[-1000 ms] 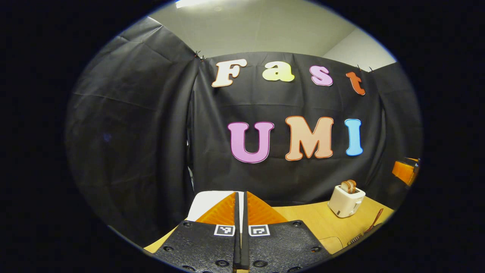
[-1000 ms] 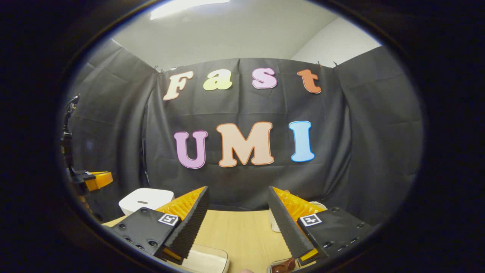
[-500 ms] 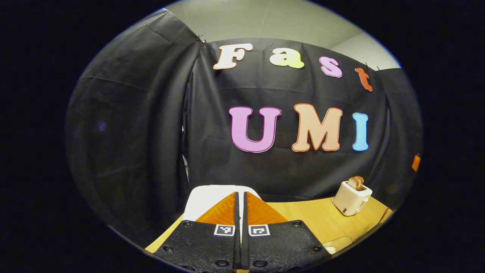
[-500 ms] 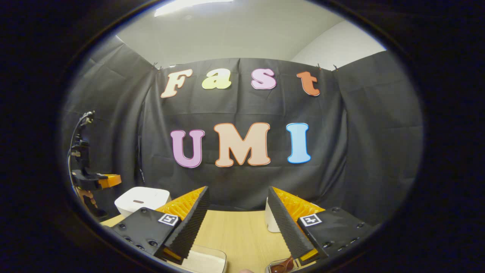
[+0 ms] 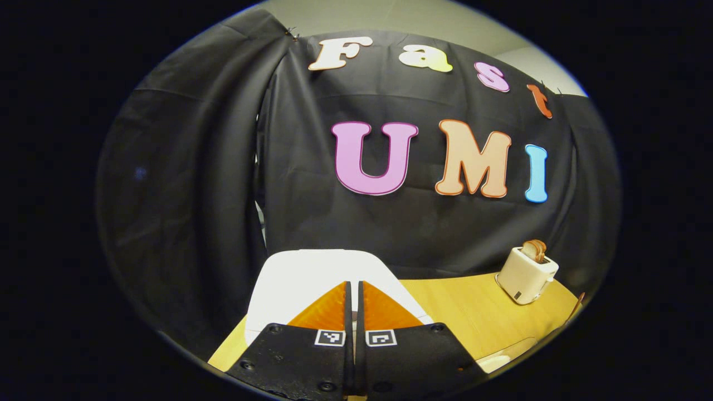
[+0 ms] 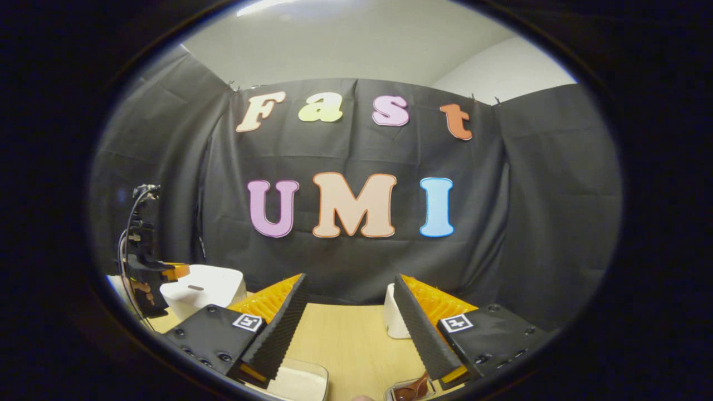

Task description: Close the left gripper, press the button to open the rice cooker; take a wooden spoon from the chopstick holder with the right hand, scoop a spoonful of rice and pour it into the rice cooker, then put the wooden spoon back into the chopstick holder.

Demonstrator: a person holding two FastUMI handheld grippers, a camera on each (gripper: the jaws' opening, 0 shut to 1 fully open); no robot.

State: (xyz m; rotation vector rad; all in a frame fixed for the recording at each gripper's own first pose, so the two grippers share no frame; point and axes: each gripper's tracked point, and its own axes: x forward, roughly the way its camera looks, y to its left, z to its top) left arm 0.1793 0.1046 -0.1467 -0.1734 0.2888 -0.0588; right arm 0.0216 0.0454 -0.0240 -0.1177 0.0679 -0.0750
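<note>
You held the left tongs [image 5: 351, 289] closed above the cooker [image 5: 312, 273], right tongs [image 6: 350, 306] wide; misalignment risked missing the button.

Left gripper [image 5: 354, 289]: fingers pressed flat together along their length, nothing between them; tips level, pointing forward over the near part of the rice cooker [image 5: 312, 278] lid, whether touching it cannot be told.
Left gripper, seen from the right gripper view [image 6: 167, 271]: small, at the far left edge, just beside the rice cooker [image 6: 203, 288] on its left; a cable loops up from its body; the holding hand cannot be made out.
Right gripper [image 6: 350, 312]: jaws spread wide with a bare gap between the fingers, holding nothing; fingers splay outward, level, raised above the table to the right of the rice cooker and well apart from it.
</note>
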